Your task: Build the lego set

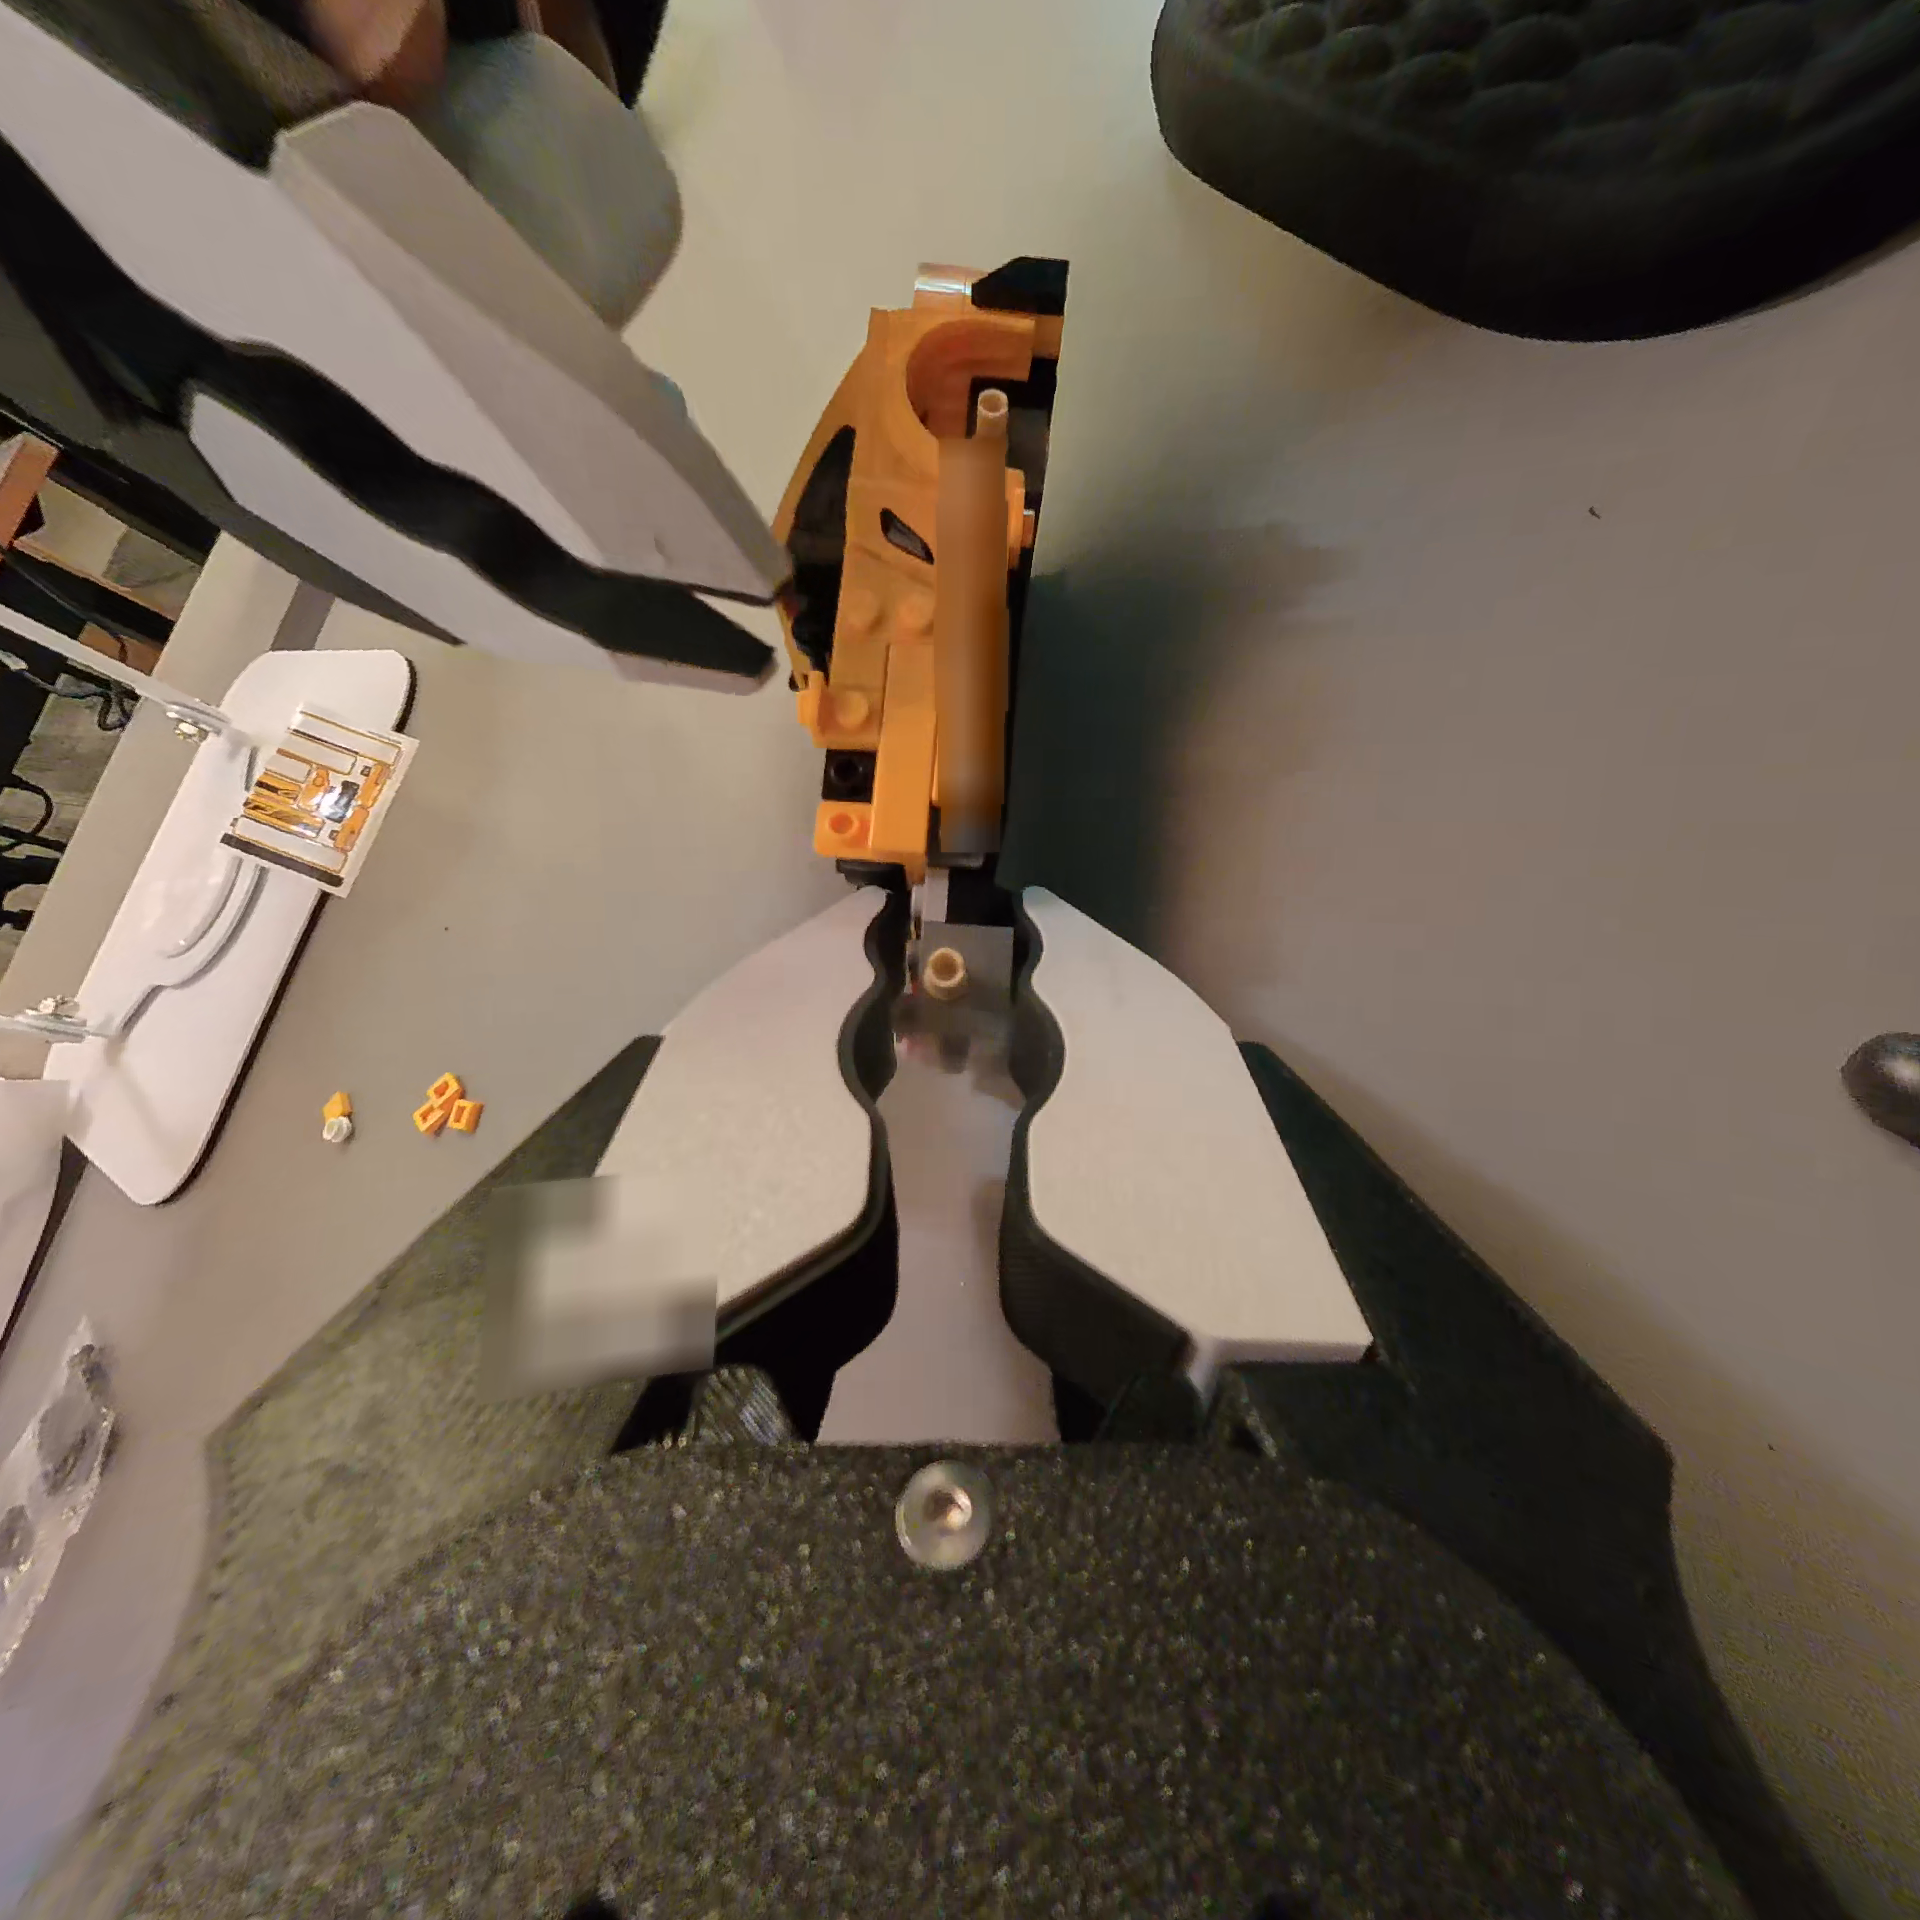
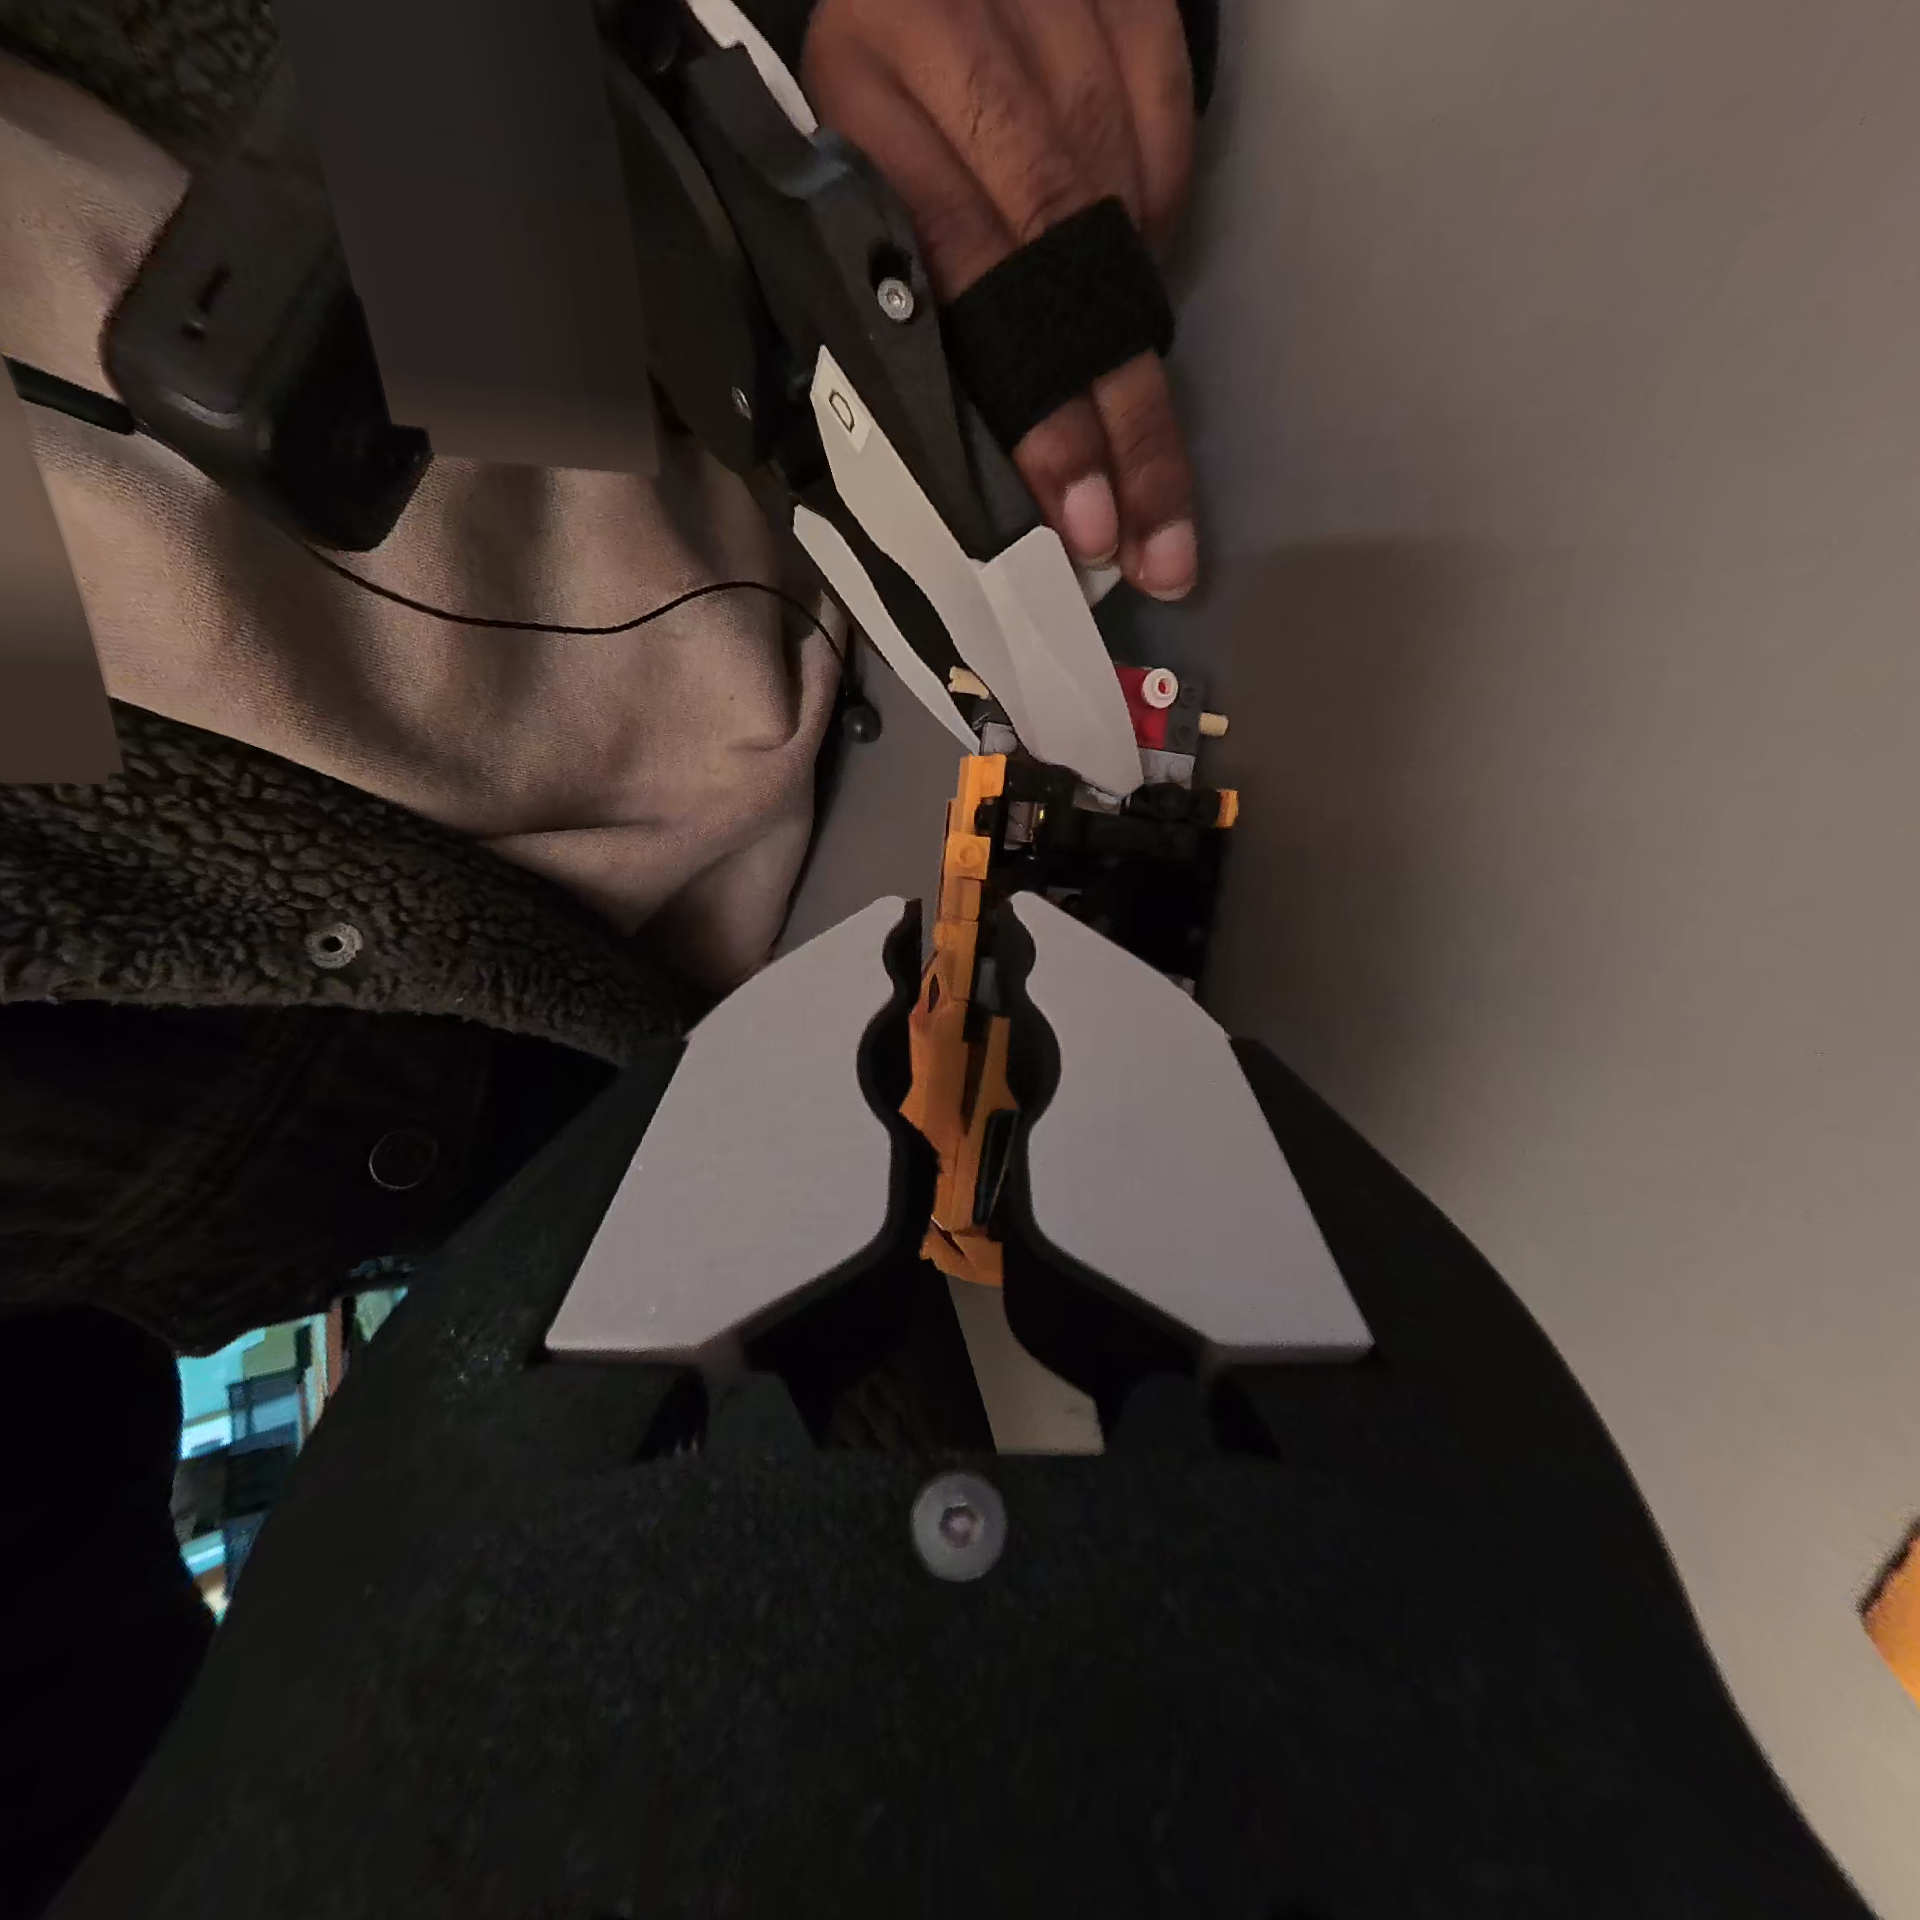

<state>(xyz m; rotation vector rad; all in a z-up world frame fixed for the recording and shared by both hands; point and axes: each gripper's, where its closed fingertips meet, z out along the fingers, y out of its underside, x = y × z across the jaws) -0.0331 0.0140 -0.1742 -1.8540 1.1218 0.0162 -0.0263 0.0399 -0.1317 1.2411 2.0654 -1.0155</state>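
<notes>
Both tongs narrowly parted, left tongs (image 1: 951, 935) and right tongs (image 2: 966, 935) clamped on orange-and-black brick model (image 1: 914, 582).

left hand-held gripper (image 1: 951, 914): narrowly parted, gripping | right hand-held gripper (image 2: 966, 914): narrowly parted, gripping

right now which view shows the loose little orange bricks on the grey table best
The left wrist view: the loose orange bricks lie in plain sight on the grey table, left of the left gripper. The right wrist view does not show them.
</notes>
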